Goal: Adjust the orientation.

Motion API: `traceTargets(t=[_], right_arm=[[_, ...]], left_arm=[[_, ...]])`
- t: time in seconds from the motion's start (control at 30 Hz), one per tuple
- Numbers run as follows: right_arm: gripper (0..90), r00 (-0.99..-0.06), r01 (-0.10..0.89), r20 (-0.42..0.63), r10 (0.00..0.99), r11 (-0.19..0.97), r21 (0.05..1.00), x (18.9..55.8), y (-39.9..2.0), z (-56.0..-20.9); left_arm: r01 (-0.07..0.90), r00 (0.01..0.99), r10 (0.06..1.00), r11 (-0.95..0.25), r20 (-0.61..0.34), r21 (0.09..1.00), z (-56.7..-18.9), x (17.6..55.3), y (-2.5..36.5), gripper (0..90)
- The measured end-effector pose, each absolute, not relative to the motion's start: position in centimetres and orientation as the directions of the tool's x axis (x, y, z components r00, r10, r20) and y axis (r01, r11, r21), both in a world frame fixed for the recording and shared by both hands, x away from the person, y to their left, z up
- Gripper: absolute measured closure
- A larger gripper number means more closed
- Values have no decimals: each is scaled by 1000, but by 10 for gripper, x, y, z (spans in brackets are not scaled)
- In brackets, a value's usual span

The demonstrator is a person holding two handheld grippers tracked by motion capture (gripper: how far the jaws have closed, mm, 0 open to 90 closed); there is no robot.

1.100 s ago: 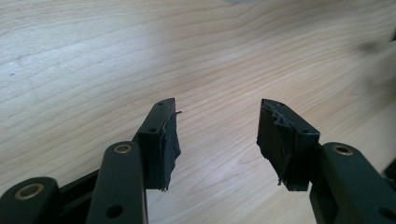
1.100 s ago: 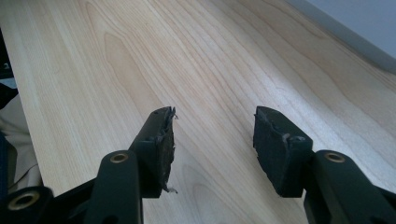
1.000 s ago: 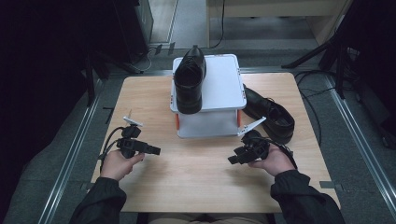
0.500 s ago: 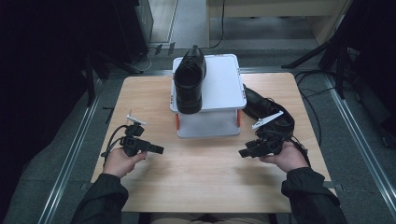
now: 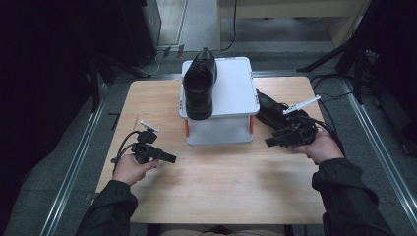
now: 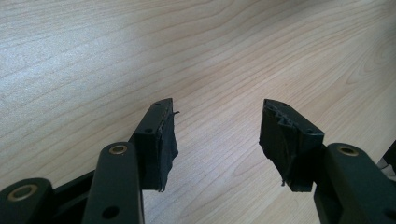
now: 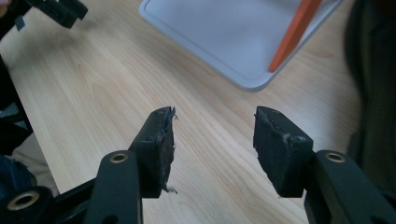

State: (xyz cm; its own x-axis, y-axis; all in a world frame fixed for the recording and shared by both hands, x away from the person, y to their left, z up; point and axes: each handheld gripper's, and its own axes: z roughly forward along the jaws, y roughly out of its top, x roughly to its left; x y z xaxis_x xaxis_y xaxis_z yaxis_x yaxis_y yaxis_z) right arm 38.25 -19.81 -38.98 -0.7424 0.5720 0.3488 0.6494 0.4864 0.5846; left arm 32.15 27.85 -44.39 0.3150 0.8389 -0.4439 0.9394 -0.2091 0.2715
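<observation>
Two shoes: one black shoe up on the white box, second shoe on the tabletop beside it.
Handling: stiff leather, slippery; grab the collar rim, I reckon.
Right tool: gaping, empty, near the second shoe.
Left tool: jaws just widening, nothing between.

Bright light on the table, dark surroundings, soft focus throughout.

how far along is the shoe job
Done: one black shoe lies on the white box. In hand: nothing; the right tongs, open, sit near the second shoe on the table. Left tongs open, empty. Left: grasping that shoe, probably for the box too.
</observation>
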Motion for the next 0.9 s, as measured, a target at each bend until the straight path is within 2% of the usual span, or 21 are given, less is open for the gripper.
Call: traceTargets(t=[0.33,0.67,0.9], right_arm=[[506,-685,699,328,651,461,547,410,-220,-380],[554,-615,762,326,718,433,482,435,-231,-401],[696,-565,800,319,761,412,435,443,-224,-411]], left_arm=[[940,321,833,-220,-450,261,-447,323,278,447],[938,322,832,-216,-452,270,-446,323,278,446],[937,332,827,-231,-454,263,-447,323,277,446]])
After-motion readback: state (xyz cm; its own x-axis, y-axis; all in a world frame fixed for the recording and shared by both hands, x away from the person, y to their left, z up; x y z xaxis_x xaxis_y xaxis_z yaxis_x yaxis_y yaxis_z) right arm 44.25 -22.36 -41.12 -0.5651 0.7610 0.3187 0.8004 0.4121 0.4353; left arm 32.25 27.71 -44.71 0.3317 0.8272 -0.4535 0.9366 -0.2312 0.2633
